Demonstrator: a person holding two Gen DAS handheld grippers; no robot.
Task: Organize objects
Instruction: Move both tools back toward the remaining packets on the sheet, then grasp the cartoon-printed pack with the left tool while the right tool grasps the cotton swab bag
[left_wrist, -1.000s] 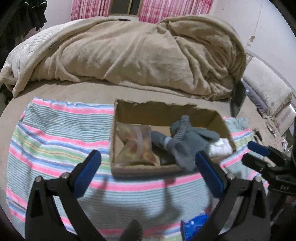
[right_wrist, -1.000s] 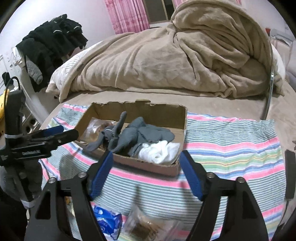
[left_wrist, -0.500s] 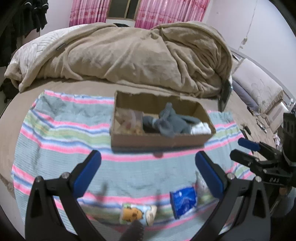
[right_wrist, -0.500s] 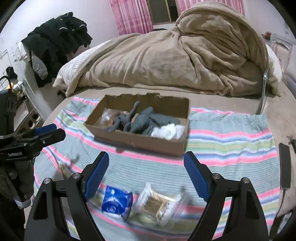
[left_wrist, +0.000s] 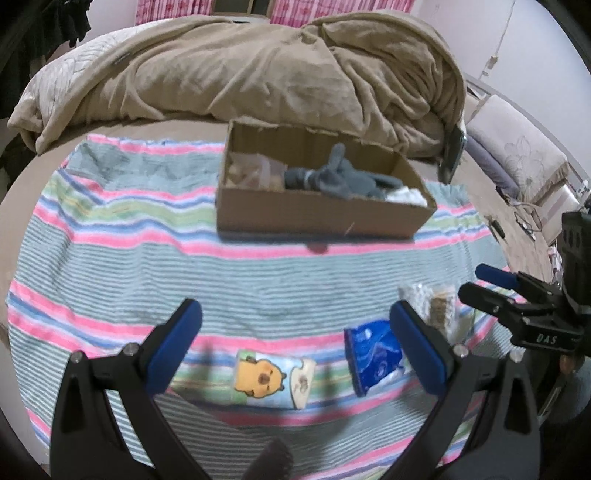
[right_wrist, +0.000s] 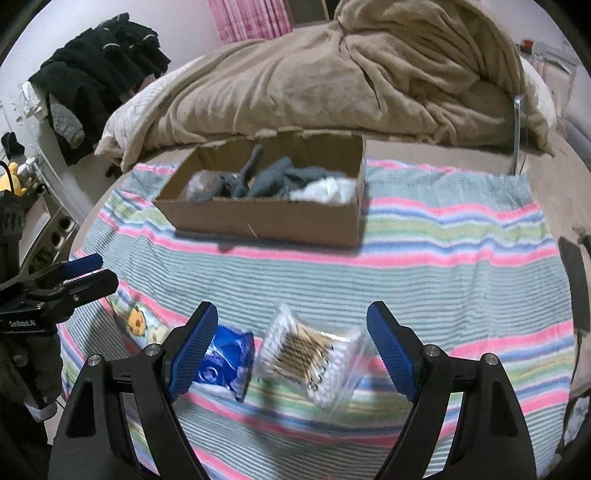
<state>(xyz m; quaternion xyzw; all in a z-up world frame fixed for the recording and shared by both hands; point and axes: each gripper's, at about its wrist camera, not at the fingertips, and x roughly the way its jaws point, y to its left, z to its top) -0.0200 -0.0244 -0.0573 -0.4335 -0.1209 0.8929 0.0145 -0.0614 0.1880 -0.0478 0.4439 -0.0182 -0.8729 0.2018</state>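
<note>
A cardboard box (left_wrist: 317, 218) (right_wrist: 266, 221) stands on the striped towel (left_wrist: 147, 258) and holds grey socks (left_wrist: 332, 177), a white cloth (right_wrist: 325, 188) and a clear packet (left_wrist: 247, 170). Near the front edge lie a capybara-print pack (left_wrist: 269, 378) (right_wrist: 138, 321), a blue packet (left_wrist: 373, 354) (right_wrist: 225, 360) and a clear bag of cotton swabs (right_wrist: 310, 358) (left_wrist: 432, 306). My left gripper (left_wrist: 295, 347) is open above the capybara pack. My right gripper (right_wrist: 291, 347) is open above the swab bag and also shows in the left wrist view (left_wrist: 491, 284).
A bunched beige blanket (left_wrist: 258, 66) lies behind the box. Black clothes (right_wrist: 99, 66) hang at the left. A dark phone (right_wrist: 576, 280) lies at the towel's right edge. A pillow (left_wrist: 517, 158) lies at the right.
Both grippers have pulled back from the box toward the towel's front edge. The capybara pack, blue packet and swab bag have come into view between the fingers.
</note>
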